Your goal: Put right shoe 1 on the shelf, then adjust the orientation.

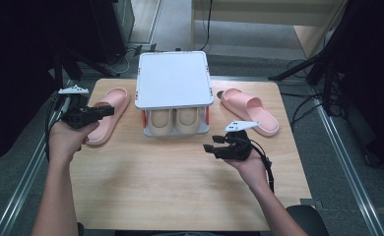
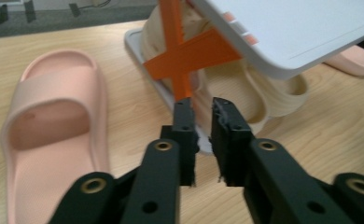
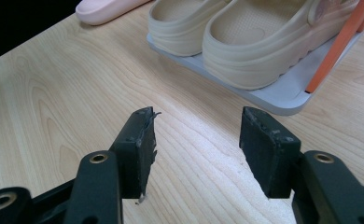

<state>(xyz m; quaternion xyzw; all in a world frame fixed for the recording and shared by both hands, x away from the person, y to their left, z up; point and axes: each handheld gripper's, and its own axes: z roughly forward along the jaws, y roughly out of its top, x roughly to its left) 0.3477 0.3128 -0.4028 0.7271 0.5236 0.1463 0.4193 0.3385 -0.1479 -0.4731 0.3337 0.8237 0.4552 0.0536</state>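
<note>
Jaws of the left gripper (image 2: 202, 140) nearly closed, a narrow gap left between them, nothing in it. Jaws of the right gripper (image 3: 196, 149) held wide apart, only bare worktop (image 3: 54, 93) between. No telling either gap from the high view, where the left gripper (image 1: 89, 114) and right gripper (image 1: 224, 147) read as dark shapes.

Left pink slipper (image 1: 109, 113) lying flat beside the left gripper, near the worktop's left edge, toe partly covered by the gripper from above. Seen whole and large in the left gripper view (image 2: 54, 135), with its strap and footbed plain. Right pink slipper (image 1: 249, 110) lying on the far side of the shoe rack (image 1: 173, 78), cut to a sliver in the right gripper view (image 3: 105, 8).

Rack's white top shelf hiding most of the beige clogs (image 1: 175, 120) from above. Heels and ribbed soles clear in the right gripper view (image 3: 259, 42). Orange crossed braces (image 2: 185, 56) plain in the left gripper view.
</note>
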